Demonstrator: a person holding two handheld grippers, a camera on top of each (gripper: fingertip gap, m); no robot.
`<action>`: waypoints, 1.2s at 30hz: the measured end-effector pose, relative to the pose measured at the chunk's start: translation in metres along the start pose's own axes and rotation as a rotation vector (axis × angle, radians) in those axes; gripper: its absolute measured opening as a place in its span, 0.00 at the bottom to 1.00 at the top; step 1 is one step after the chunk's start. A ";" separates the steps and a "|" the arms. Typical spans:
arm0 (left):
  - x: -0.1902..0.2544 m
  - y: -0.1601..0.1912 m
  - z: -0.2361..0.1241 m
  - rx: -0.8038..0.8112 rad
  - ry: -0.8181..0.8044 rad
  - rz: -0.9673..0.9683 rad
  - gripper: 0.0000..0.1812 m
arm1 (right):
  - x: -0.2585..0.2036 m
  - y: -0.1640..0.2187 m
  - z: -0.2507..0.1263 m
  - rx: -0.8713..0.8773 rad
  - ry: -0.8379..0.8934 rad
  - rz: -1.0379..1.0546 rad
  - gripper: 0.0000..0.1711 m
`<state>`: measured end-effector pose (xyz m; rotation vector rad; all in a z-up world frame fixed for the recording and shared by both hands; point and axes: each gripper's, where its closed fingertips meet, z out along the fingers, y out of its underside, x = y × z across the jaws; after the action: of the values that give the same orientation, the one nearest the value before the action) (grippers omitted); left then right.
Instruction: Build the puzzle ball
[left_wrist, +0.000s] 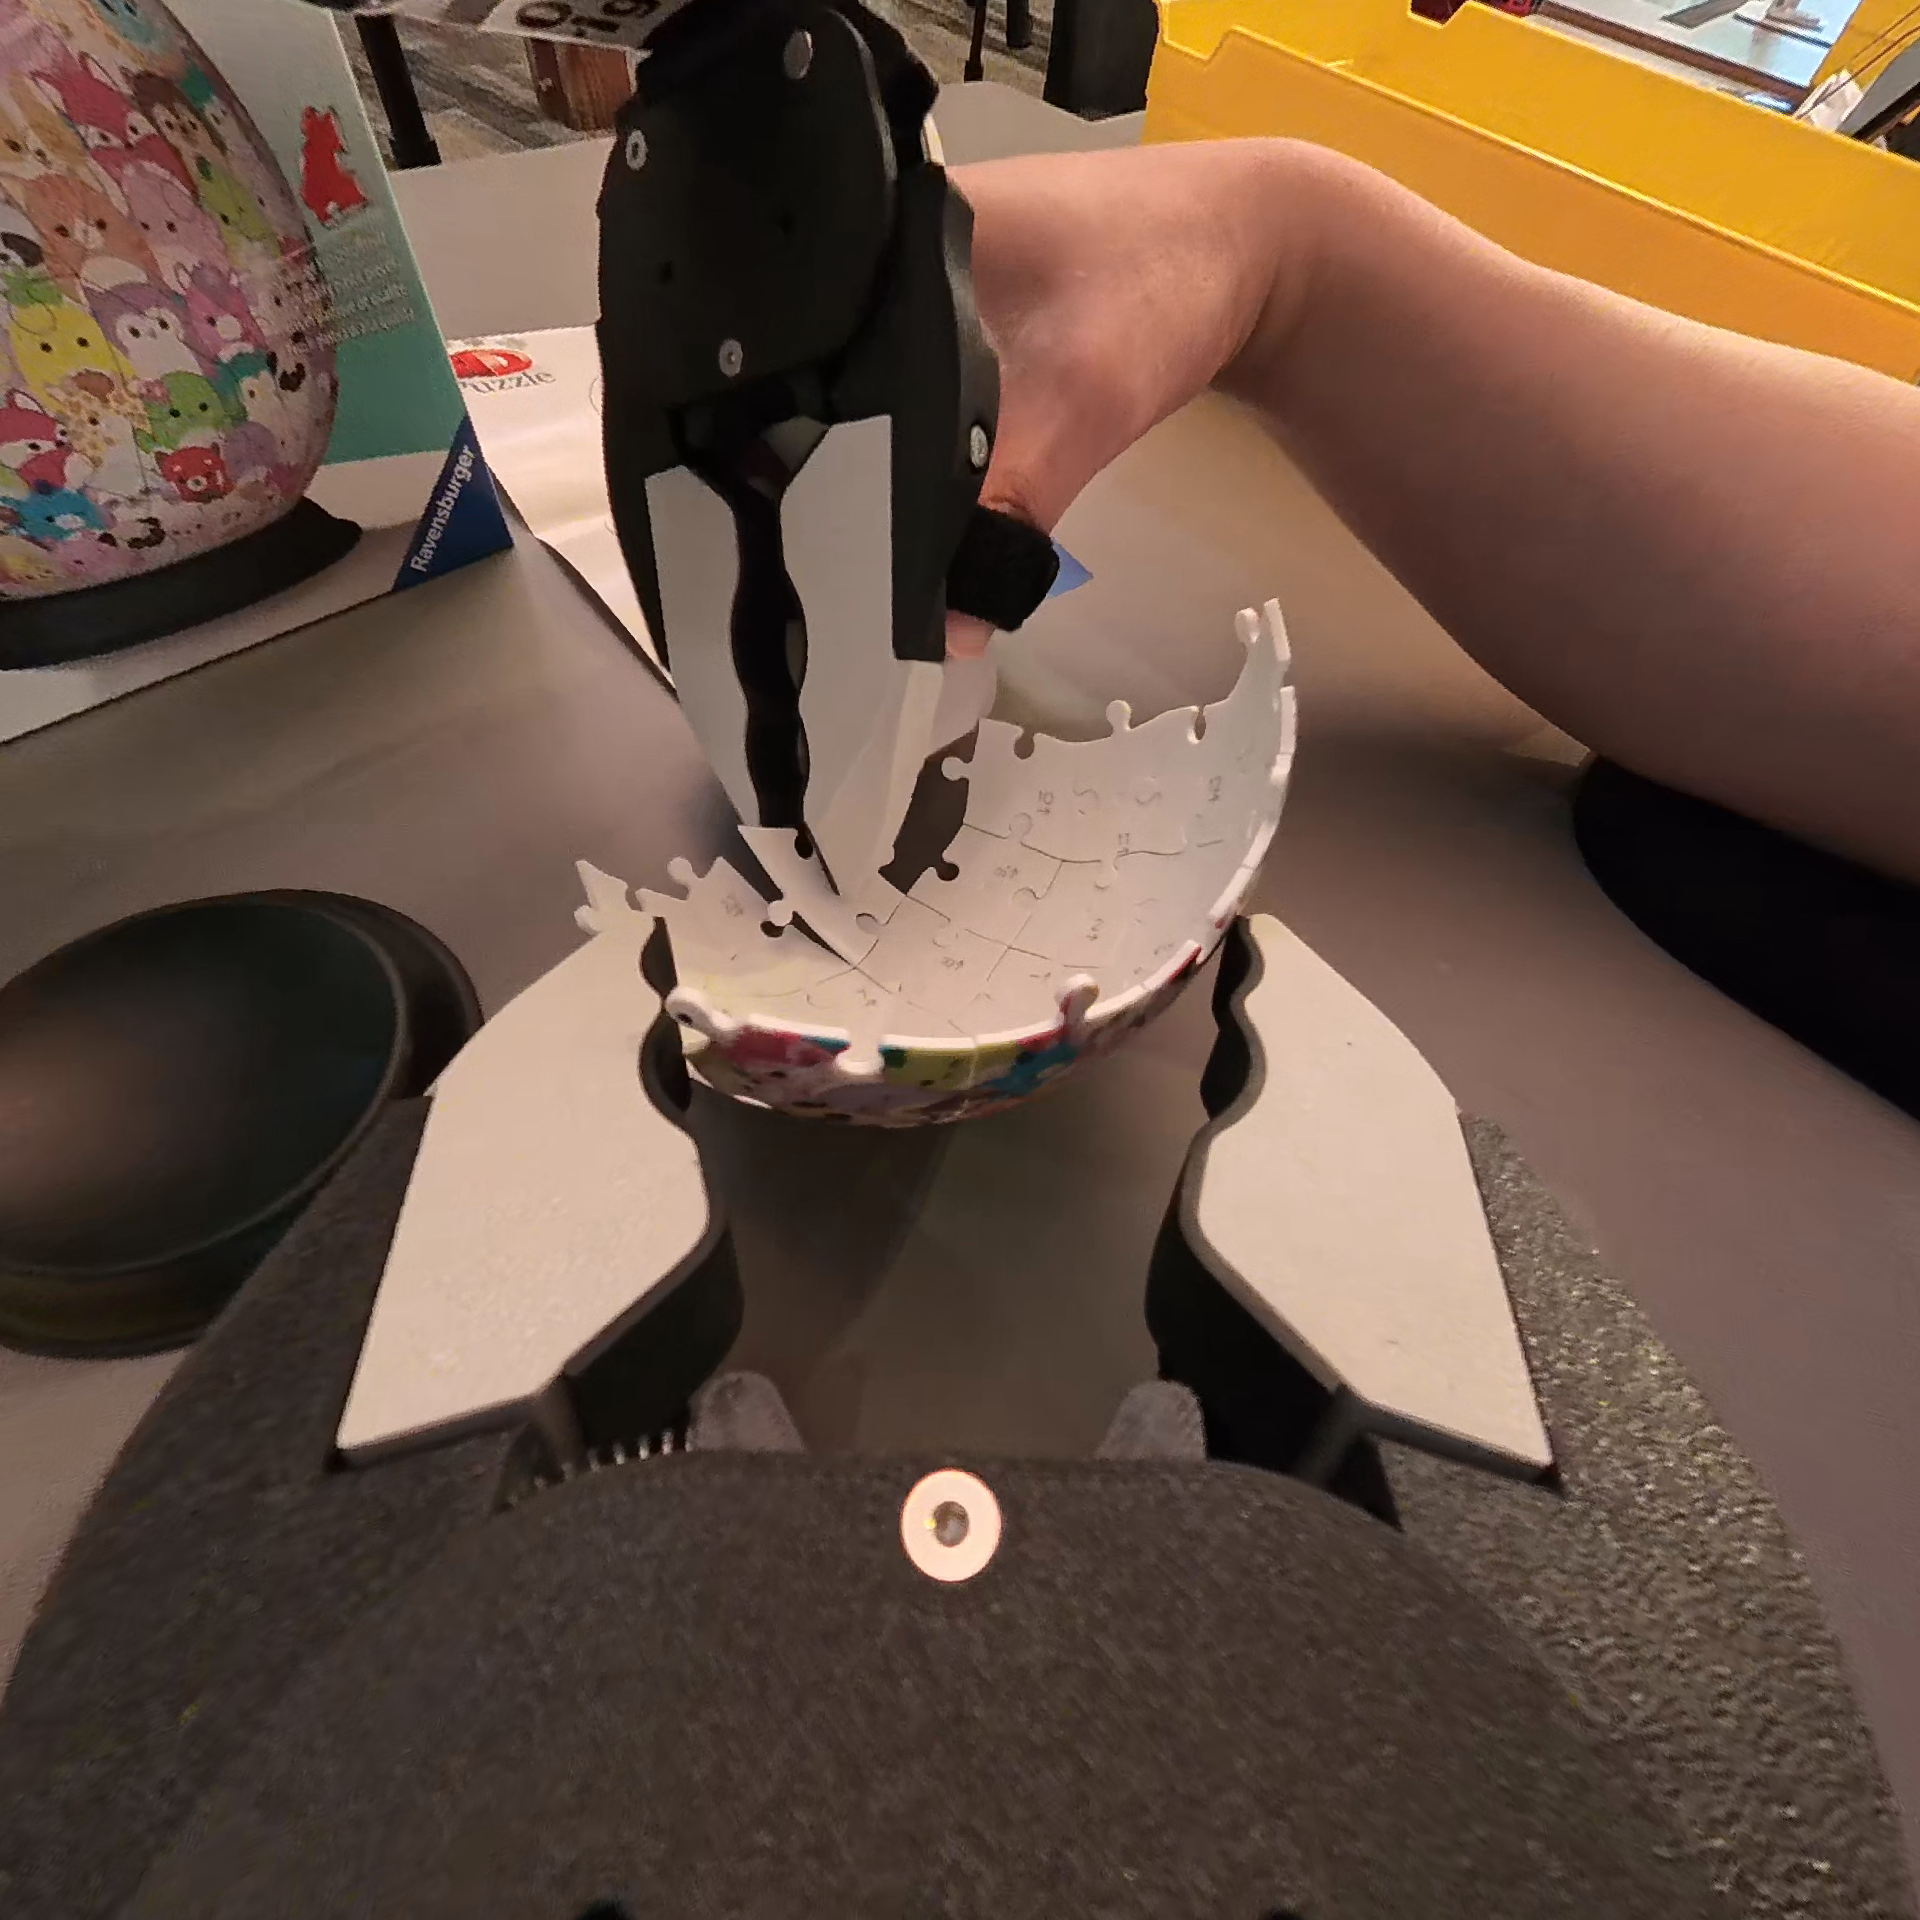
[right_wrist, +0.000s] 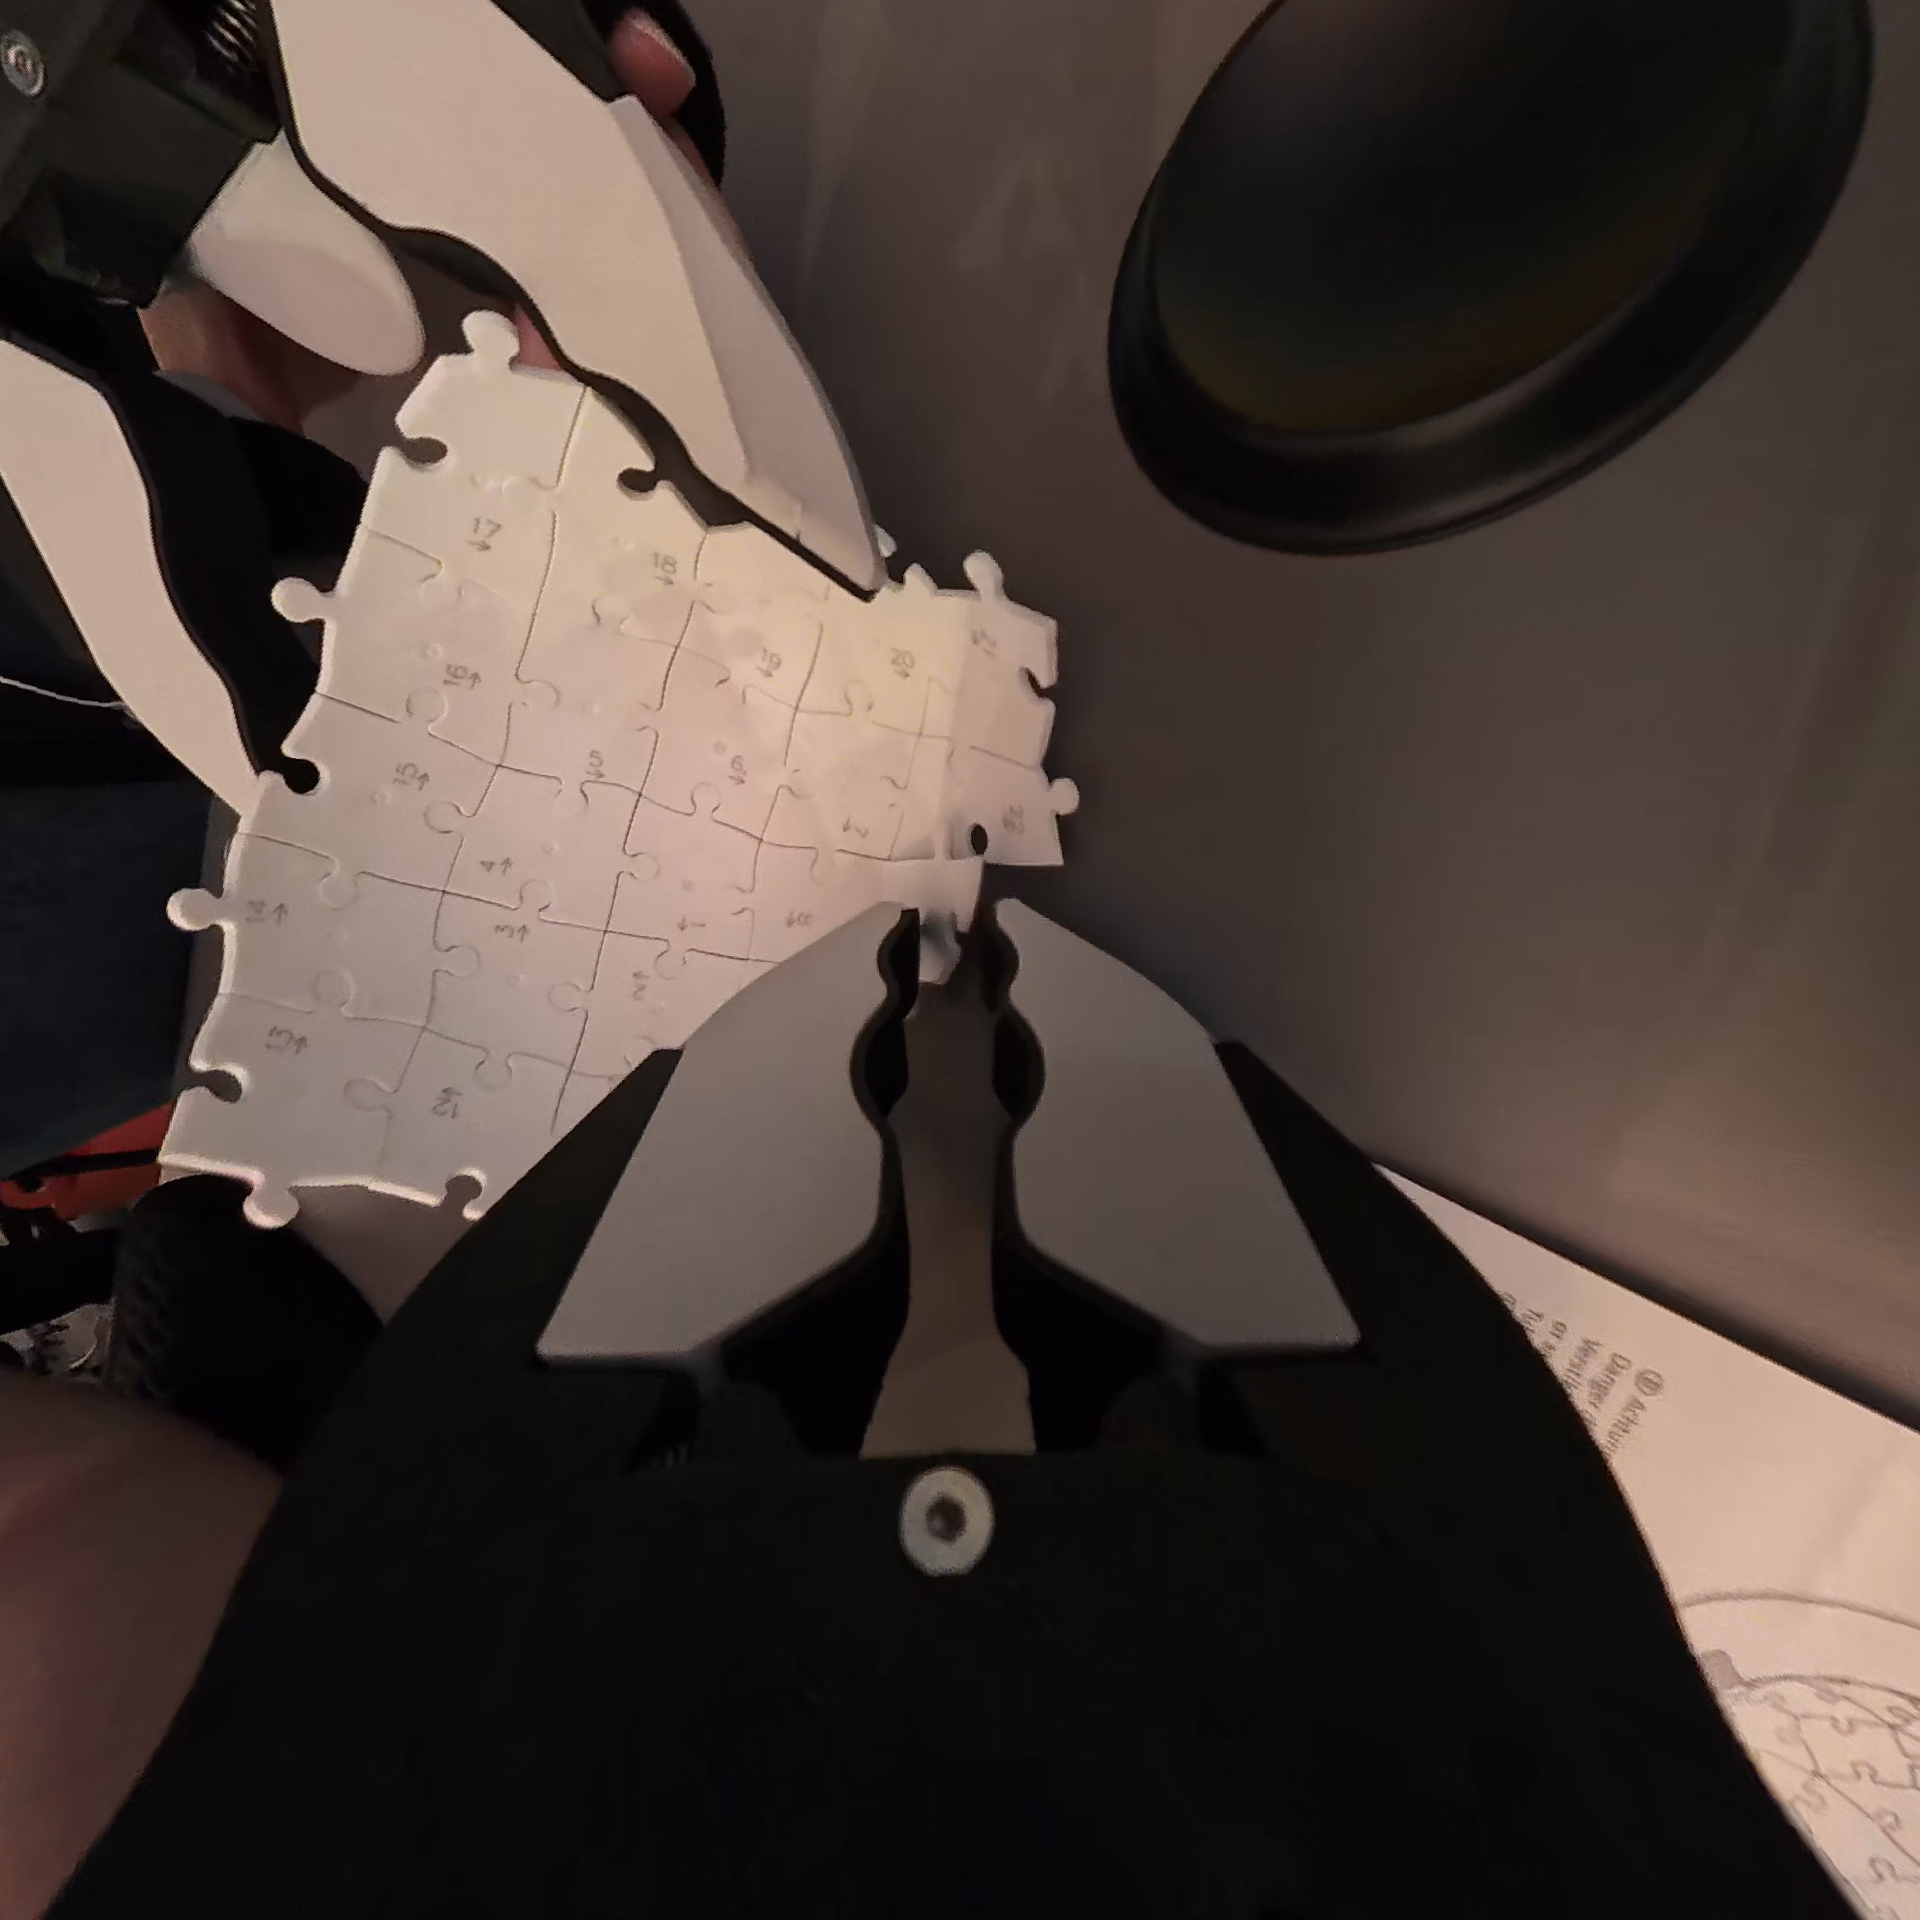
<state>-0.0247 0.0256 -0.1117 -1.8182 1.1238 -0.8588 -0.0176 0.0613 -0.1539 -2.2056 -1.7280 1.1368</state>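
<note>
Now the right gripper, jaws pinched on a small white puzzle piece, pushes at the bowl-shaped half-built puzzle ball, rim at nine o'clock; the left gripper, jaws wide, hugs it. Pushing hard could pop the joints.

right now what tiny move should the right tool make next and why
Probably press the piece down until its tab seats. The right tool pinches it at the shell rim, and it looks not yet flush, while the left tool brackets the shell.
</note>
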 end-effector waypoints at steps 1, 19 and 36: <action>0.000 0.000 0.000 0.001 0.000 0.000 0.54 | 0.001 0.000 -0.001 0.003 0.005 0.003 0.08; -0.001 -0.001 0.000 0.004 0.005 -0.008 0.52 | 0.015 -0.005 -0.012 0.011 0.166 -0.036 0.15; -0.003 -0.002 -0.001 0.009 0.020 -0.022 0.52 | 0.021 -0.007 -0.011 -0.034 0.239 -0.049 0.20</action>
<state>-0.0258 0.0285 -0.1097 -1.8213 1.1129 -0.8948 -0.0149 0.0854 -0.1524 -2.2004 -1.7017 0.8010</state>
